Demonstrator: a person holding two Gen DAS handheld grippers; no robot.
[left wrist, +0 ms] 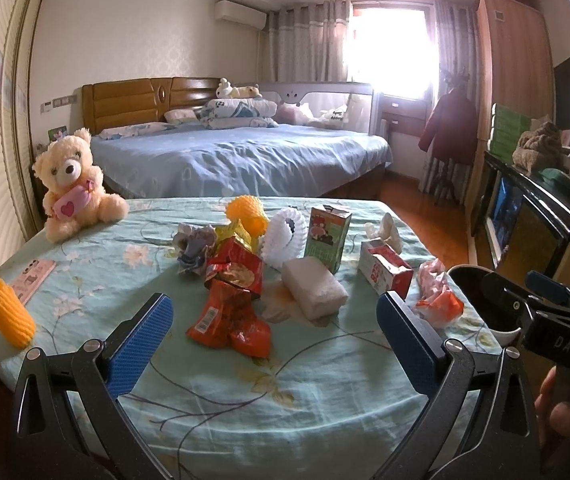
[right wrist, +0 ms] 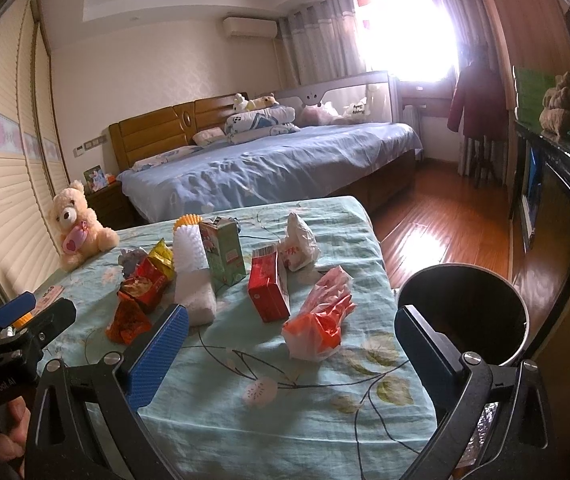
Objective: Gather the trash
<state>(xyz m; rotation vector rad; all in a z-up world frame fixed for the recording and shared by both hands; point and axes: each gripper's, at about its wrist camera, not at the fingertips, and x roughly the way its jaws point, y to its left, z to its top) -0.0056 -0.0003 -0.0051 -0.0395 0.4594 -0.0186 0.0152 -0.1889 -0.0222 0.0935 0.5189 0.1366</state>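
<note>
Partly cropped: dark bin point(right wrist: 465, 312) beside table point(right wrist: 285, 420).

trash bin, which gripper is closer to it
Right. The right gripper hangs open with the trash bin just past its right finger; the left gripper, also open, faces the wrappers farther left.

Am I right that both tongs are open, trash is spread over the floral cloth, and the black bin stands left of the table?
Not quite: the black bin stands at the table's right edge, as the right wrist view shows. The rest holds: left tongs and right tongs are open, trash spread over the floral cloth.
</note>
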